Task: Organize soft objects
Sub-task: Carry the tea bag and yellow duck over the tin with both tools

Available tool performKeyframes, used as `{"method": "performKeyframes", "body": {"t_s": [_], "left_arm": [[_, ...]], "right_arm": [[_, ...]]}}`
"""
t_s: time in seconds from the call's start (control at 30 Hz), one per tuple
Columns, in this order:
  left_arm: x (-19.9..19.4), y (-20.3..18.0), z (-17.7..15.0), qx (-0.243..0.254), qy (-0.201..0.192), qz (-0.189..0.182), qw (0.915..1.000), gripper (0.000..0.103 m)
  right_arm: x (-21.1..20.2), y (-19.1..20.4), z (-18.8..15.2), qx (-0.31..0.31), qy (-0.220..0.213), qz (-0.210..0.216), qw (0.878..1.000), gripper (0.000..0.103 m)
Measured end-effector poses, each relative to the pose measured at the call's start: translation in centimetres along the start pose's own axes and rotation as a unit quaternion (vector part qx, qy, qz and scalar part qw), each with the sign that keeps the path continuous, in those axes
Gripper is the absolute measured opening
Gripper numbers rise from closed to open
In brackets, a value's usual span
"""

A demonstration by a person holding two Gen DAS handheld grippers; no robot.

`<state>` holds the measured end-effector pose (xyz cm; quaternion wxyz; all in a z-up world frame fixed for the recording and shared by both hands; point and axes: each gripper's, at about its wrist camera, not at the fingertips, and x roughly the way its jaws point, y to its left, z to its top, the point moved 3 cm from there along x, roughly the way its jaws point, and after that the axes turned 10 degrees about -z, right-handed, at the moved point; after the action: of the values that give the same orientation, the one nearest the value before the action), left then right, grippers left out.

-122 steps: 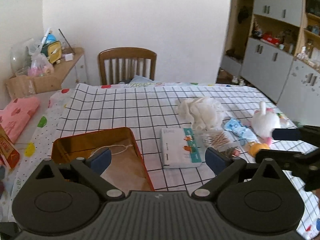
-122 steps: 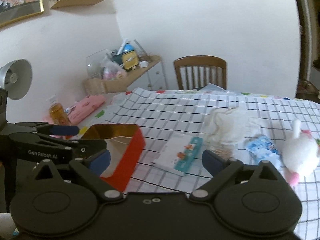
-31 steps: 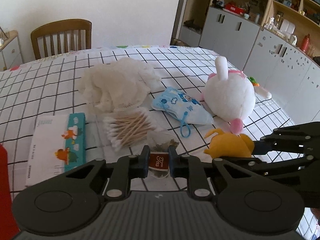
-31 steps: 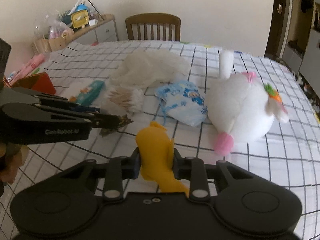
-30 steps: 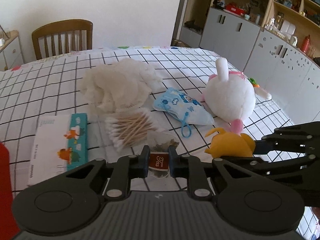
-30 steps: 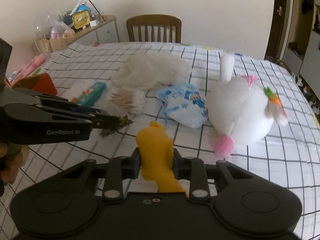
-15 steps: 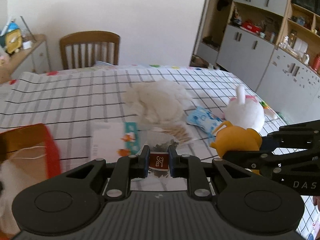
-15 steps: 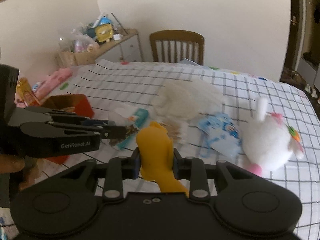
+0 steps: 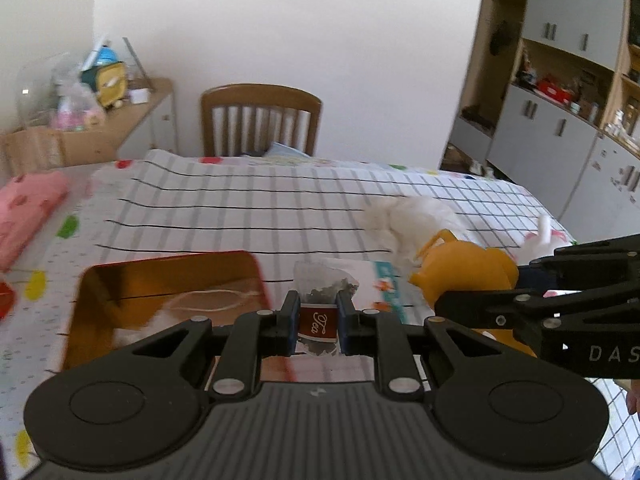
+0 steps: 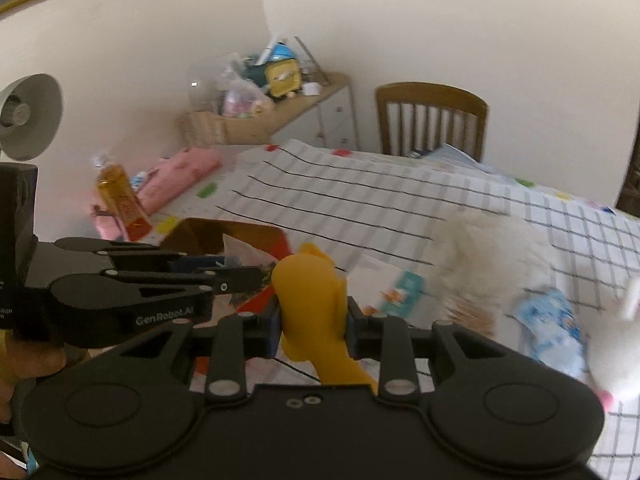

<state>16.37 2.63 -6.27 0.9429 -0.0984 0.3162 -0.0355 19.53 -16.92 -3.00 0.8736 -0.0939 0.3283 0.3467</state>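
Checked tablecloth (image 9: 248,216) covered the table, a wooden chair (image 9: 260,120) at twelve o'clock. At ten o'clock sat a red tin (image 9: 168,300). Left gripper (image 9: 318,322) pinched a tea bag (image 9: 320,312); right gripper (image 10: 310,326) clamped a yellow toy (image 10: 312,304).

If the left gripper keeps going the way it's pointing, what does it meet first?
Probably the open red box: the left gripper, shut on the tea bag, points just past its right rim; depth is unclear, so it might meet the tablecloth instead.
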Motion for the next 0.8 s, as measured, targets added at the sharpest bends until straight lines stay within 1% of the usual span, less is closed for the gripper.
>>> {"method": "performKeyframes", "body": {"t_s": [0.23, 0.37, 0.57, 0.8], "left_arm": [[-2.6, 3.9, -0.4, -0.017, -0.007, 0.03, 0.9994, 0.018], [-3.4, 5.9, -0.6, -0.027, -0.008, 0.045, 0.9986, 0.018], [-3.9, 8.3, -1.0, -0.036, -0.006, 0.064, 0.9973, 0.018], [-3.2, 10.1, -1.5, -0.04, 0.008, 0.08, 0.996, 0.018]], "right_arm": [[1.6, 4.3, 1.9, -0.014, -0.004, 0.029, 0.999, 0.029], [2.8, 5.8, 2.9, -0.005, 0.002, 0.039, 0.999, 0.029], [5.1, 7.5, 3.9, 0.017, 0.017, 0.05, 0.998, 0.029], [8.1, 8.9, 4.2, 0.04, 0.038, 0.057, 0.997, 0.029]]}}
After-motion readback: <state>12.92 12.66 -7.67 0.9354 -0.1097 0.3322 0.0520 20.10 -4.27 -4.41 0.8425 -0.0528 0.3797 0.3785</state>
